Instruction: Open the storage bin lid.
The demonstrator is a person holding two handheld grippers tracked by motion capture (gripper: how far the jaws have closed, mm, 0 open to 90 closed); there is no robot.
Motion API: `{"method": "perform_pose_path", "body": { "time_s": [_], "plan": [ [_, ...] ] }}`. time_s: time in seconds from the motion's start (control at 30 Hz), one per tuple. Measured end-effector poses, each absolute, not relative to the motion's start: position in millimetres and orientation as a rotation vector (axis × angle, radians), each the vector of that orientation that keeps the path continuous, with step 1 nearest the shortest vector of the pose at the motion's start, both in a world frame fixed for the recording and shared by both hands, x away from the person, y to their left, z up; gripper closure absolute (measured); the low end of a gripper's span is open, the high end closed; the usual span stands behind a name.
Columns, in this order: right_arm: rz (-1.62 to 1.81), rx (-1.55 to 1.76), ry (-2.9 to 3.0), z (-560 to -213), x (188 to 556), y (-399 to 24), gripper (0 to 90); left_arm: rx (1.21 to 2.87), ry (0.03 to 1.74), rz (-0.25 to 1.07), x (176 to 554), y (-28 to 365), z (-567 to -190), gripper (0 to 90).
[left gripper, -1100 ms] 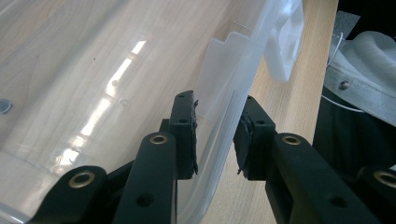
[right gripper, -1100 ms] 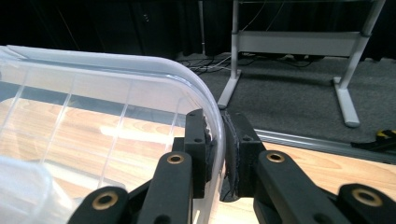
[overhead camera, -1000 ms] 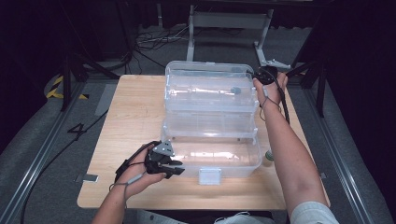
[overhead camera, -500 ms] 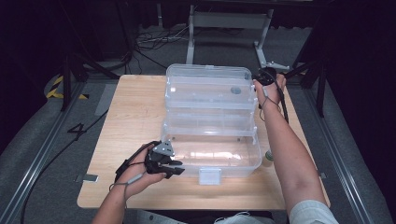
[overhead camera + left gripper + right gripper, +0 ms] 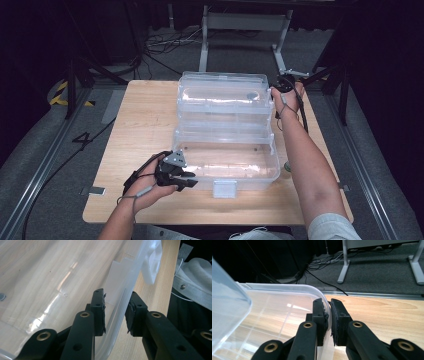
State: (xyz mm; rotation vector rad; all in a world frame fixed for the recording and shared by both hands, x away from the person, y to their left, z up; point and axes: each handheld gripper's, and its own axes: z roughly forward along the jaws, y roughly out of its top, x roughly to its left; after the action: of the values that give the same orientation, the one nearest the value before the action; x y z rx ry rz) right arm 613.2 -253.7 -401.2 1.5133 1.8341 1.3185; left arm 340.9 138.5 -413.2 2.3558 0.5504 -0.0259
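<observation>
High view shows the clear plastic box [image 5: 225, 145] at frame centre on the wooden table [image 5: 145, 120]. Left gripper [image 5: 181, 180], lower left, straddles its near-left wall with a gap between wall and pads. Right gripper [image 5: 281, 86], upper right, has just been closing, pinching the far lid's rim.

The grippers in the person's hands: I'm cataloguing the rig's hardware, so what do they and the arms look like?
The left gripper and the right gripper are black, each with two blocky jaws, brass-coloured rivets and dark worn pads. A grey three-cornered plate tops the left one. Thin black cables trail along both wrists. The forearms are bare; a light grey short sleeve covers the right upper arm.
</observation>
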Motion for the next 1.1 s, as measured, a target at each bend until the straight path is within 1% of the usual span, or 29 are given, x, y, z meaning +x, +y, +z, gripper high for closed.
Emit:
{"method": "perform_pose_path", "body": {
  "time_s": [0.47,0.5,0.6,0.63,0.67,0.73,0.83,0.93,1.0,1.1],
  "plan": [
    [1.299,1.504,1.845,-403,614,-253,81.6,2.355,0.551,-0.029,341,139,-413,71.3],
    [1.3,1.492,1.851,-403,614,-253,78.8,2.354,0.551,-0.03,341,139,-413,71.3],
    [1.299,1.487,1.847,-401,613,-253,76.4,2.35,0.551,-0.035,342,139,-413,71.3],
    [1.322,1.476,1.833,-398,611,-254,72.5,2.349,0.551,-0.037,342,139,-413,71.3],
    [1.322,1.476,1.833,-398,611,-254,72.5,2.349,0.551,-0.037,342,139,-413,71.3],
    [1.328,1.45,1.829,-394,610,-255,67.7,2.346,0.55,-0.042,342,139,-413,71.3],
    [1.323,1.411,1.844,-389,605,-256,64.3,2.329,0.557,-0.063,343,140,-414,71.3],
    [1.323,1.368,1.837,-383,599,-259,58.3,2.333,0.572,-0.093,345,140,-412,71.1],
    [1.323,1.357,1.835,-381,598,-261,58.1,2.333,0.578,-0.107,346,139,-412,71.1],
    [1.329,1.307,1.842,-373,588,-268,55.4,2.314,0.562,-0.101,346,139,-410,67.9]
  ]
}}
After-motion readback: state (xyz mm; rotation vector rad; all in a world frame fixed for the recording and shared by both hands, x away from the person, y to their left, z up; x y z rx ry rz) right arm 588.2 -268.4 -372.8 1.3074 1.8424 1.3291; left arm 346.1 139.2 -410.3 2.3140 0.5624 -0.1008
